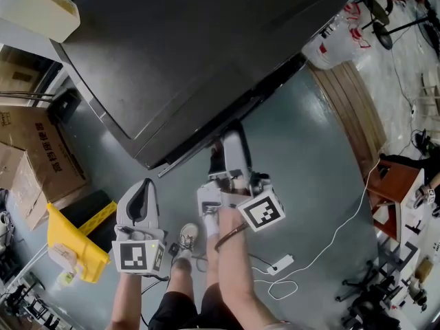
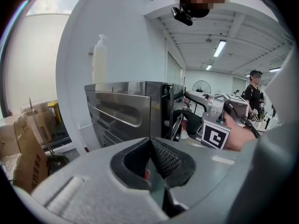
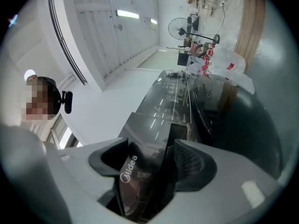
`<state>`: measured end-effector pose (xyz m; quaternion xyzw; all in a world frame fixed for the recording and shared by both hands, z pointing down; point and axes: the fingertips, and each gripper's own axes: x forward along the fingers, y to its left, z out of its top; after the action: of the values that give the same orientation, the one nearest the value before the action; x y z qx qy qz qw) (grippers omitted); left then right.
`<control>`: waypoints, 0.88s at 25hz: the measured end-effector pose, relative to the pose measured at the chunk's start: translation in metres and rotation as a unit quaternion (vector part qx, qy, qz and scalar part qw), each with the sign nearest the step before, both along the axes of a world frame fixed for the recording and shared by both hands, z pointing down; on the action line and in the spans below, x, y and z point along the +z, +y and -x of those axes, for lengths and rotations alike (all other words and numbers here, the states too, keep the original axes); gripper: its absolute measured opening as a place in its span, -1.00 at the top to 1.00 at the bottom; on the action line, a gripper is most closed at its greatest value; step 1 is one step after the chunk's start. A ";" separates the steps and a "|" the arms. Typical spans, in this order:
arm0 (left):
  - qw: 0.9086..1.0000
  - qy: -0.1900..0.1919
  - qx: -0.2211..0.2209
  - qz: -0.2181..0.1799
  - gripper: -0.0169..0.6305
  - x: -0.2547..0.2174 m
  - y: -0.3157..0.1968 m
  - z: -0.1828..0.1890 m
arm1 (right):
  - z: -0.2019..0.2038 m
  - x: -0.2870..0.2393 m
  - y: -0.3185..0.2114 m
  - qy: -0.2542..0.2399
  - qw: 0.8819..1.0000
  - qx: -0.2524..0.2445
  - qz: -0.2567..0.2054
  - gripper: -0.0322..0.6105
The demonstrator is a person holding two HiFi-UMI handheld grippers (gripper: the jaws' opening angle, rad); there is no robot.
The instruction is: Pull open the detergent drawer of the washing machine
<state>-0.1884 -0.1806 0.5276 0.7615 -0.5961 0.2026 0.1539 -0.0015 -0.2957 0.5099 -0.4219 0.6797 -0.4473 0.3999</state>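
The dark grey washing machine (image 1: 185, 47) fills the top of the head view, seen from above. My right gripper (image 1: 230, 141) reaches to its front edge. In the right gripper view the jaws stand wide, and the dark glossy drawer front (image 3: 135, 171) with a white logo lies between them, sticking out toward the camera; the right gripper (image 3: 154, 155) is open around it. My left gripper (image 1: 141, 190) hangs lower left, away from the machine. Its pads meet with nothing held, so the left gripper (image 2: 150, 149) is shut. From there the machine's silver face (image 2: 119, 113) shows ahead.
A beige box (image 1: 41, 5) sits on the machine's far left corner. Cardboard boxes (image 1: 27, 157) and a yellow item (image 1: 72, 243) crowd the floor at left. Wooden boards (image 1: 350, 115), a white bag (image 1: 333, 43) and a power strip (image 1: 282, 263) with cable lie at right.
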 end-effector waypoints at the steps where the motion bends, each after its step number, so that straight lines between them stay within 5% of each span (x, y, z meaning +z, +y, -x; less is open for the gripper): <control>1: 1.000 0.000 0.000 0.002 0.91 0.001 0.001 0.001 | 0.000 0.000 0.001 -0.002 1.000 -0.001 -0.001 -0.04; 22: 1.000 -0.009 0.000 0.014 0.91 0.010 0.023 0.014 | 0.004 -0.009 -0.001 -0.085 0.996 0.037 -0.008 -0.04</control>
<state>-0.2029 -0.1576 0.5373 0.7572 -0.5947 0.2179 0.1594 -0.0056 -0.2968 0.5013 -0.4044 0.6306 -0.4609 0.4758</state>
